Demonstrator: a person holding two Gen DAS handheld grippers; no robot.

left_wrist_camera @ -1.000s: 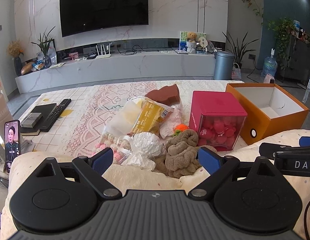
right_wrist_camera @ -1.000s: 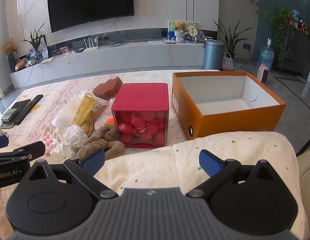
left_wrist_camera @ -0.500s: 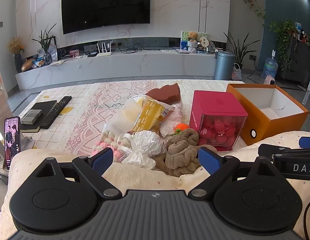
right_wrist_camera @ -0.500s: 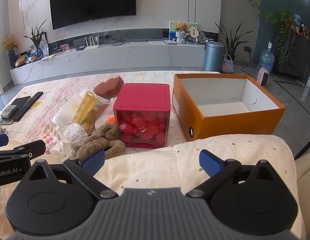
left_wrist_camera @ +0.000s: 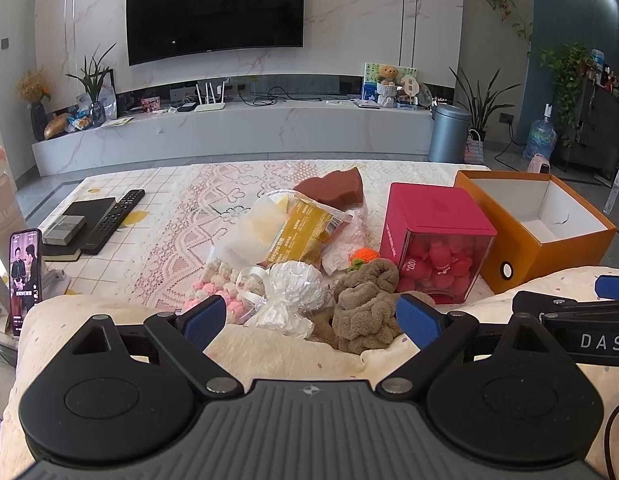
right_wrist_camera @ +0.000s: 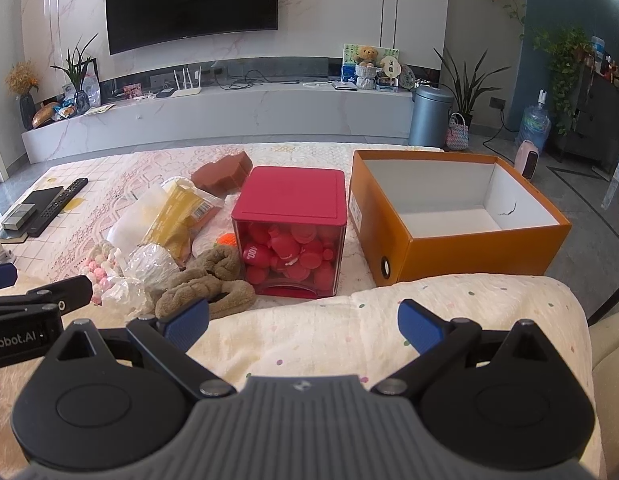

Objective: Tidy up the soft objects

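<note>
Brown towel [left_wrist_camera: 365, 304] lies bunched just ahead of the left gripper [left_wrist_camera: 311, 316], between its spread fingers and nearer the right one; nothing held. Judged light, limp, non-slip; pinch a raised fold at the top. Left of it, a crinkly white bag [left_wrist_camera: 293, 296] and pink pompoms [left_wrist_camera: 217, 292], likely slippery wrap. Beyond: red cube [left_wrist_camera: 433, 236], then empty orange box [right_wrist_camera: 461, 236], ahead of the right gripper [right_wrist_camera: 305, 320], also released, over a cushion [right_wrist_camera: 349, 328]. Towel's near edge hidden behind the cushion; small orange item [left_wrist_camera: 363, 256] unclear.
</note>
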